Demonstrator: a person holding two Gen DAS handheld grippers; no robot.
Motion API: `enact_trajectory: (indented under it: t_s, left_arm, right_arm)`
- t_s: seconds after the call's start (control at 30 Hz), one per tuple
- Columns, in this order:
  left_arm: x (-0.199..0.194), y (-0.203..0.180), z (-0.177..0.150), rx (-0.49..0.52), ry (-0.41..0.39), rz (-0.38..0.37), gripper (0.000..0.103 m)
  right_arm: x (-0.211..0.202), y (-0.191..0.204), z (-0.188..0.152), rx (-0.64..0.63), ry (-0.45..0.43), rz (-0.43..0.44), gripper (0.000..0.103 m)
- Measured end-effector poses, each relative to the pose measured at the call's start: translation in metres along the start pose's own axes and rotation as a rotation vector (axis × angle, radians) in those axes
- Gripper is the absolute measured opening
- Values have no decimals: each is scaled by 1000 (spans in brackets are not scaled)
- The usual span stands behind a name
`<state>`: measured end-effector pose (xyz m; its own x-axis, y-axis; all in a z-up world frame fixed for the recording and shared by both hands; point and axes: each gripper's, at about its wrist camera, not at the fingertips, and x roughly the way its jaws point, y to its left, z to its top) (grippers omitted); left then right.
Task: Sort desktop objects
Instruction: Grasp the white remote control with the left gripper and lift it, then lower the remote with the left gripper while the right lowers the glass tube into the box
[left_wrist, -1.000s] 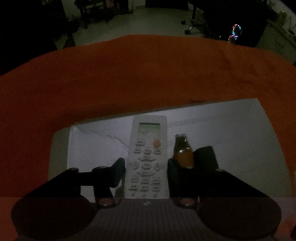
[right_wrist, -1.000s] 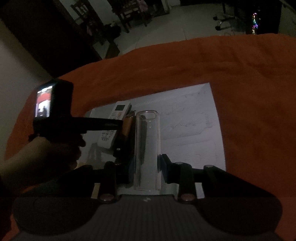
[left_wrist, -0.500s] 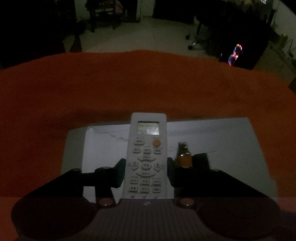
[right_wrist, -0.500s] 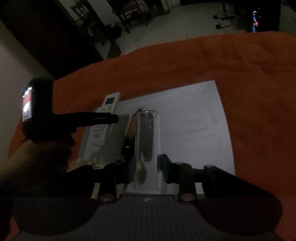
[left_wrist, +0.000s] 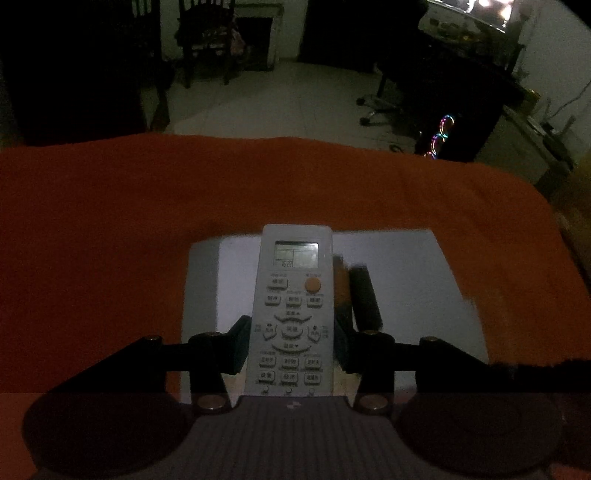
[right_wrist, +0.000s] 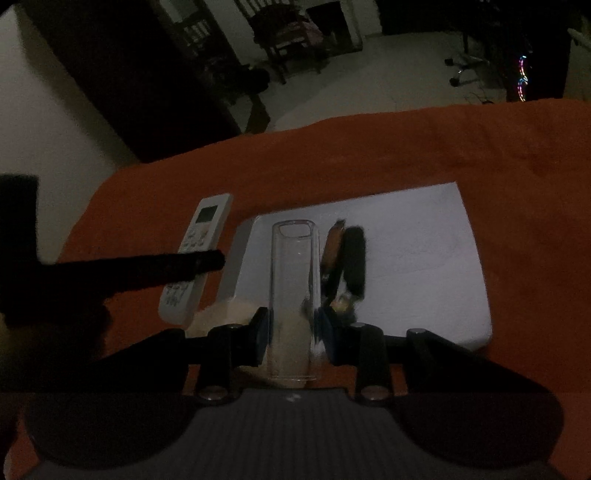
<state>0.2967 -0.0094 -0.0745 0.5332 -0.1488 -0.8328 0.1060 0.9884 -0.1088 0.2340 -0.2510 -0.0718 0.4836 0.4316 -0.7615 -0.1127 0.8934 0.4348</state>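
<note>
The white air-conditioner remote (left_wrist: 293, 314) sits lengthwise between the jaws of the left gripper (left_wrist: 291, 345), display end pointing away, clamped at the sides of its button field; held that way its long body stays in line with the gripper and its face stays readable. The jaws have just been closing a little onto it. From the right wrist view the remote (right_wrist: 197, 254) hangs clear above the orange cloth (left_wrist: 110, 229), just left of the white tray (right_wrist: 424, 258).

The right gripper (right_wrist: 293, 330) is clamped on a clear glass tumbler (right_wrist: 294, 295), lying along the fingers with its open mouth away from the camera; the blue pads press its walls near the base, which probably keeps the smooth glass from slipping.

Left in the tray are a small amber bottle (right_wrist: 332, 249) and a black cylinder (right_wrist: 354, 260), lying side by side and apparently touching.

The room is very dim. A pale, fuzzy mass (right_wrist: 229, 314) behind the tumbler's base cannot be identified, and the black cylinder's ends are lost in shadow. The desk under the cloth is entirely covered, and the person appears only as a dark shape at the left edge of the right wrist view.
</note>
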Motion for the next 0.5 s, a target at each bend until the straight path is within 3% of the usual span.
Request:
enact_trajectory:
  t_s: [0.2, 0.27, 0.5]
  left_arm:
    - [-54, -4, -56, -36, -58, 27, 40]
    - [-68, -9, -71, -32, -71, 4, 40]
    - [-84, -24, -128, -21, -56, -9, 41]
  right_arm:
    - [-27, 17, -45, -8, -3, 11, 33]
    - [-32, 18, -58, -10, -4, 8, 33]
    - [-49, 13, -108, 23, 17, 7, 33]
